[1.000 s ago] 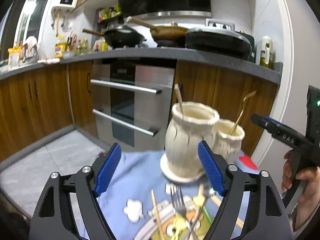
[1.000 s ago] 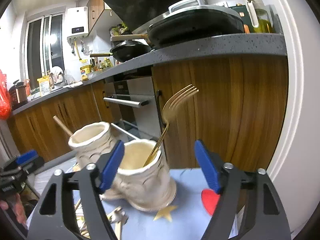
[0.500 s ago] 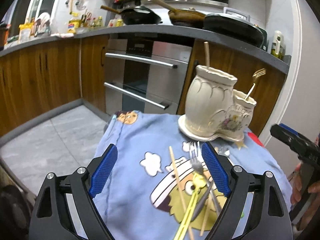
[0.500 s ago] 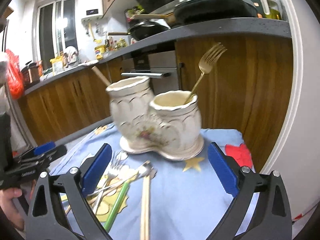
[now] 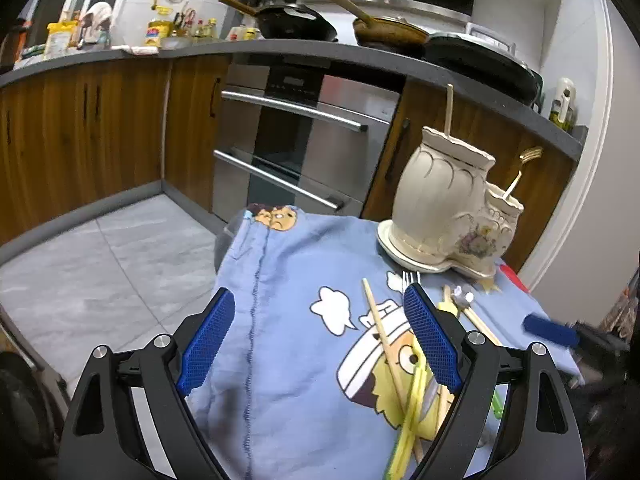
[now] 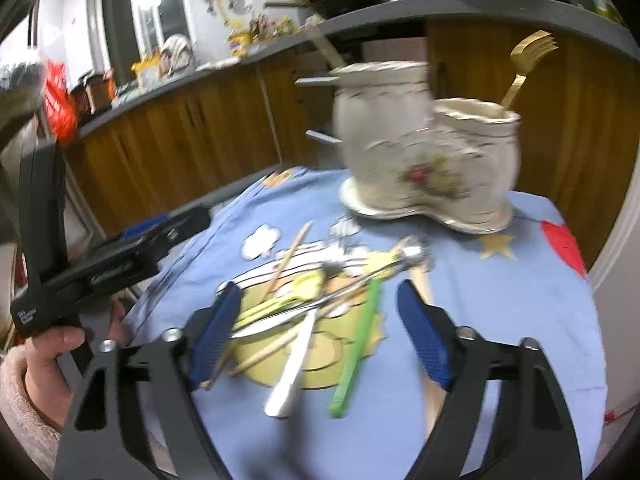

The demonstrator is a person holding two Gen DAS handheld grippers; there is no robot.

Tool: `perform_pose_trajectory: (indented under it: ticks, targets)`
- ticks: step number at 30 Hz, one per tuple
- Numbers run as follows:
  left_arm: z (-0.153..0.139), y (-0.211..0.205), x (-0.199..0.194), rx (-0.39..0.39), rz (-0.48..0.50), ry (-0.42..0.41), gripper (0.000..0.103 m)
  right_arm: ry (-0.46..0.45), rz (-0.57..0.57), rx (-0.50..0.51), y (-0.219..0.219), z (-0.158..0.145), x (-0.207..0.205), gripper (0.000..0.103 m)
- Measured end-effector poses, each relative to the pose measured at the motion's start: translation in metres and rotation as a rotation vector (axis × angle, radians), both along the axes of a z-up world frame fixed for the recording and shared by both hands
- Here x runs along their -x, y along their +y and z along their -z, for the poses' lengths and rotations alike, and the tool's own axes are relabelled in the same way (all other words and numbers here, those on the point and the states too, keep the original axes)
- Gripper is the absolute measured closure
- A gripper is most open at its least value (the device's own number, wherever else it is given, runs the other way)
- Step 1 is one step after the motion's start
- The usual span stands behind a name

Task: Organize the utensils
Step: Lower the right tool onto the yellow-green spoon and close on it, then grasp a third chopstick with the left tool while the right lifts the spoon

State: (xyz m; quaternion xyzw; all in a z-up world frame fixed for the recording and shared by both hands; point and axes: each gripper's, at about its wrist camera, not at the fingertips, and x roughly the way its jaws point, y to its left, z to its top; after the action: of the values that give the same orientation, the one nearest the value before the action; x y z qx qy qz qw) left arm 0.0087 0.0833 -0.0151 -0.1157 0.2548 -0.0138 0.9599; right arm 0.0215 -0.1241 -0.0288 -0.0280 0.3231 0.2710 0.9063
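Note:
A cream double ceramic utensil holder [image 5: 448, 204] [image 6: 424, 156] stands at the far side of a small table. Its tall pot holds a wooden chopstick [image 5: 449, 108]; its short pot holds a gold fork [image 6: 528, 64]. A loose pile of utensils [image 6: 320, 304] lies on the blue cartoon cloth [image 5: 296, 320]: chopsticks, a silver fork, a white-handled knife [image 6: 292, 368], a green-handled piece [image 6: 356, 344]. My left gripper [image 5: 316, 340] is open and empty above the cloth, left of the pile. My right gripper [image 6: 320, 336] is open and empty, hovering over the pile.
The table drops off at the cloth's left edge to a grey tiled floor [image 5: 100, 264]. Wooden cabinets and a steel oven [image 5: 296, 148] stand behind. A white wall [image 5: 600, 200] is close on the right. The left gripper's body [image 6: 100, 268] shows in the right wrist view.
Both grippers have pulled back from the holder and tilted down toward the table. The pile of utensils has come between the right fingers. Both stay open.

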Motion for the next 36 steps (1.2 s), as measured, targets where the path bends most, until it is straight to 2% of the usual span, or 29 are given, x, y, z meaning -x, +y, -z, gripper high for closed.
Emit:
perform_pose_trajectory:
  ticks: [1, 3, 6, 10, 15, 20, 22, 23, 26, 30, 36]
  targets:
    - [0.000, 0.000, 0.000, -0.003, -0.003, -0.003, 0.017, 0.004, -0.006, 0.018, 0.008, 0.002, 0.002, 0.038]
    - [0.001, 0.002, 0.000, 0.006, -0.005, -0.003, 0.017, 0.022, -0.008, 0.051, 0.023, 0.007, 0.003, 0.053]
    - [0.002, 0.006, 0.001, 0.034, -0.003, 0.000, 0.017, 0.087, -0.006, 0.072, 0.041, 0.013, -0.002, 0.063]
    - [0.000, 0.010, 0.004, 0.054, -0.012, -0.019, 0.017, 0.161, 0.030, 0.072, 0.052, 0.018, -0.015, 0.070]
    - [0.000, 0.016, 0.005, 0.078, -0.020, -0.022, 0.017, 0.216, 0.056, 0.121, 0.065, 0.025, -0.019, 0.070]
    - [-0.002, 0.016, 0.008, 0.081, -0.016, -0.034, 0.017, 0.217, 0.043, 0.198, 0.076, 0.024, -0.016, 0.070]
    - [-0.002, 0.017, 0.008, 0.083, -0.016, -0.035, 0.017, 0.218, 0.026, 0.228, 0.077, 0.026, -0.014, 0.077]
    - [-0.002, 0.017, 0.008, 0.087, -0.016, -0.033, 0.017, 0.220, 0.022, 0.237, 0.076, 0.026, -0.014, 0.084]
    - [-0.002, 0.019, 0.008, 0.095, -0.018, -0.032, 0.017, 0.245, 0.007, 0.244, 0.068, 0.026, -0.013, 0.091]
    - [-0.002, 0.018, 0.008, 0.097, -0.013, -0.030, 0.017, 0.247, 0.002, 0.268, 0.055, 0.026, -0.008, 0.092]
    - [-0.001, 0.016, 0.007, 0.085, -0.009, -0.024, 0.017, 0.206, -0.016, 0.324, 0.062, 0.024, -0.007, 0.091]
